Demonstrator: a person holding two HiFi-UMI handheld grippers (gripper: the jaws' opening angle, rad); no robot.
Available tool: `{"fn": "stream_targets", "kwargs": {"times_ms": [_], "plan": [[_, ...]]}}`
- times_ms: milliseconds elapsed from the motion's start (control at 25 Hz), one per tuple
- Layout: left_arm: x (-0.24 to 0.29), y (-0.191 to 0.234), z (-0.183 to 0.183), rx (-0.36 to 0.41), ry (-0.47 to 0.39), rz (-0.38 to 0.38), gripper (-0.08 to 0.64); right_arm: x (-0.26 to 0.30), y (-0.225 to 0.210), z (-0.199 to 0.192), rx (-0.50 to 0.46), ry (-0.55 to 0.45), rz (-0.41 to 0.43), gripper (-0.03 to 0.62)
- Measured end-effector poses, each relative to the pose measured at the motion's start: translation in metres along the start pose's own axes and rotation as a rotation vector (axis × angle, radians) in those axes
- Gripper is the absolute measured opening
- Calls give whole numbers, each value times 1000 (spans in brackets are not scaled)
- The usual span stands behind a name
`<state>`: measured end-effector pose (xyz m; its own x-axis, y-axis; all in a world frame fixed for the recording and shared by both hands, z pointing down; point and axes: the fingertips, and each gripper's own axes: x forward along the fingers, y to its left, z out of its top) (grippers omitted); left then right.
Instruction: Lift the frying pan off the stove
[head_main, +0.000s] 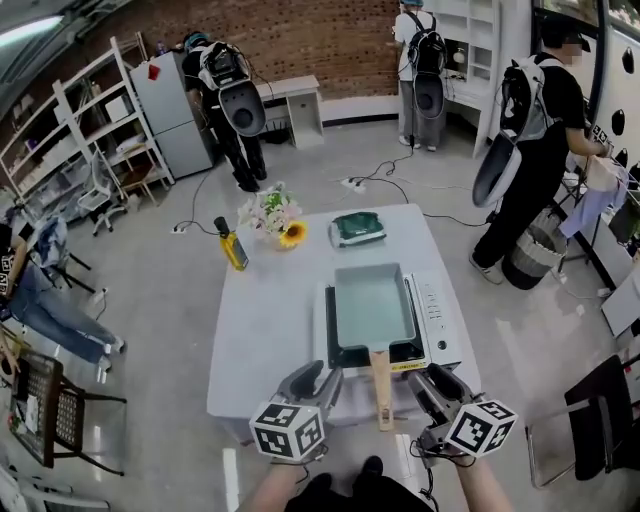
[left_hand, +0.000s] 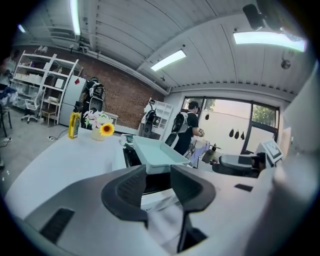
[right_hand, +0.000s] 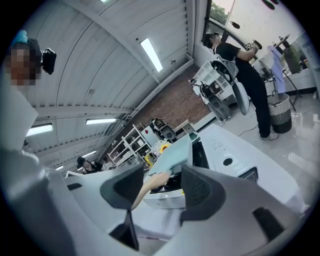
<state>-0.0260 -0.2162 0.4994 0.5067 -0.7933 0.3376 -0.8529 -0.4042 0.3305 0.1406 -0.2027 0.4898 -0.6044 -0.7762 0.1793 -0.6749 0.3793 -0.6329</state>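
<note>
A rectangular pale-teal frying pan (head_main: 373, 305) sits on a portable stove (head_main: 438, 318) on the white table (head_main: 265, 330). Its wooden handle (head_main: 382, 388) points toward me, past the table's front edge. My left gripper (head_main: 318, 378) hovers just left of the handle, open and empty. The right gripper (head_main: 437, 381) hangs just right of the handle, also open. In the left gripper view the pan (left_hand: 155, 151) lies ahead of the open left gripper (left_hand: 159, 181). In the right gripper view the handle (right_hand: 152, 182) shows in the gap of the right gripper (right_hand: 162, 186), near the left jaw, untouched.
A yellow bottle (head_main: 233, 248), a vase of flowers (head_main: 273, 215) and a green folded item (head_main: 357, 228) stand at the table's far end. Several people stand beyond the table. A chair (head_main: 50, 412) is at the left and a dark seat (head_main: 600, 415) at the right.
</note>
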Motion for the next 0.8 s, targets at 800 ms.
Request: {"fn": "stream_targets", "kwargs": {"times_ms": [800], "plan": [[-7,-13,-21,-130,24,15,140,5,23,-21,101,139,198,222]]}}
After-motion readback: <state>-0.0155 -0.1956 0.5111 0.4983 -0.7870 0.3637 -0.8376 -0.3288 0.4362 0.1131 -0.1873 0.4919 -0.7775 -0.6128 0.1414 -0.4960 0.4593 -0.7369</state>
